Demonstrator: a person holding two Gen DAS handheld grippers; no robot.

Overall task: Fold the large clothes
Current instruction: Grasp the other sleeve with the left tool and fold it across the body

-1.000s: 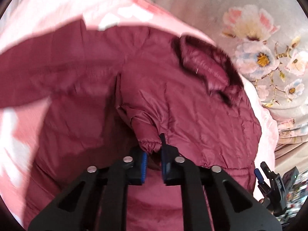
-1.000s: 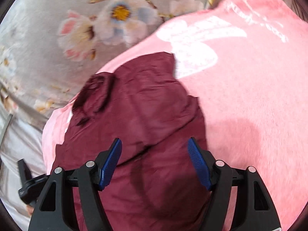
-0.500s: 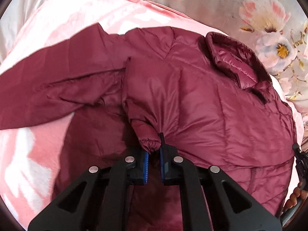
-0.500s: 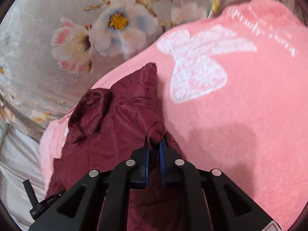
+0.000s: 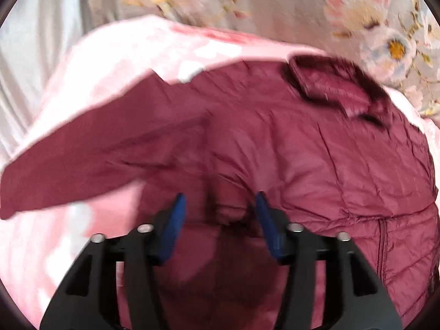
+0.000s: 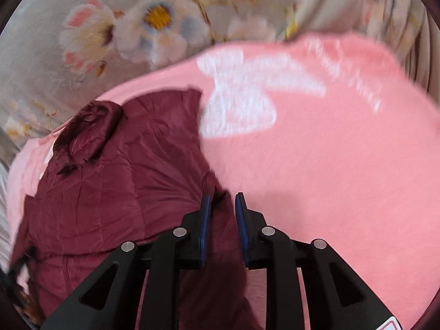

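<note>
A maroon puffer jacket (image 5: 316, 165) lies spread on a pink blanket (image 5: 115, 63), its collar (image 5: 338, 88) at the far right. One sleeve (image 5: 96, 159) stretches out to the left. My left gripper (image 5: 220, 195) hangs over the jacket's near side; its jaws are opening, and the folded-in sleeve cuff (image 5: 225, 211) lies loose between the blue pads (image 5: 173, 220). In the right wrist view the jacket (image 6: 110, 192) fills the left half. My right gripper (image 6: 223, 195) is over its right edge, jaws opening, with a strip of sleeve fabric (image 6: 220, 214) still in the narrow gap.
The pink blanket (image 6: 330, 178) carries a white butterfly print (image 6: 242, 96) and runs far to the right of the jacket. A grey flowered sheet (image 6: 110, 27) lies beyond the blanket's far edge. Both views are motion-blurred.
Half a second ago both grippers were shut on sleeve cuffs. Now the left jaws stand wide apart with its cuff lying loose on the jacket, and the right jaws have parted a little.
</note>
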